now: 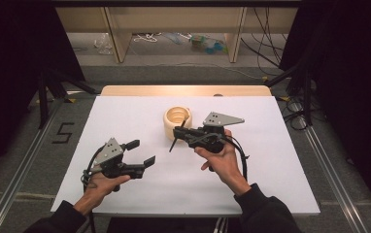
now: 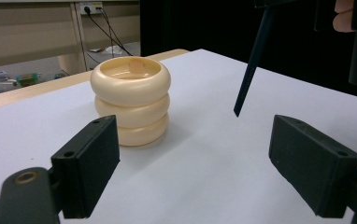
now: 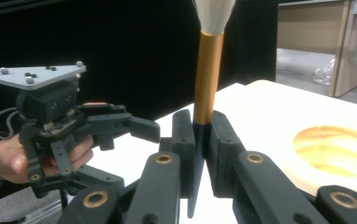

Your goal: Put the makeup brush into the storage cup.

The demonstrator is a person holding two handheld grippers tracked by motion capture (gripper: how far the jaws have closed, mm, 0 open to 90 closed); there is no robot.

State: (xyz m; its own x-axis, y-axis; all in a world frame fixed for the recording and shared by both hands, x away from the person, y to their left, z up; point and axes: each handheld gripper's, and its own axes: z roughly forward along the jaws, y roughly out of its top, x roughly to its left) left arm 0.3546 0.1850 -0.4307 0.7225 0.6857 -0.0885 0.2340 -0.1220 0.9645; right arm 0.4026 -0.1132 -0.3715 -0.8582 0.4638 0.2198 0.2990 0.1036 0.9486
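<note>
While the left hand-held gripper hovers low over the white desk near its left front, its jaws stand wide apart with nothing between them. Near the desk's middle, toward the back, sits a cream ringed holder (three stacked rounded rings, hollow on top). Just beside it, to the right, the right hand-held gripper is clamped on a brush, gripping its dark tapered handle; the gold ferrule and pale bristles rise above the pads.
</note>
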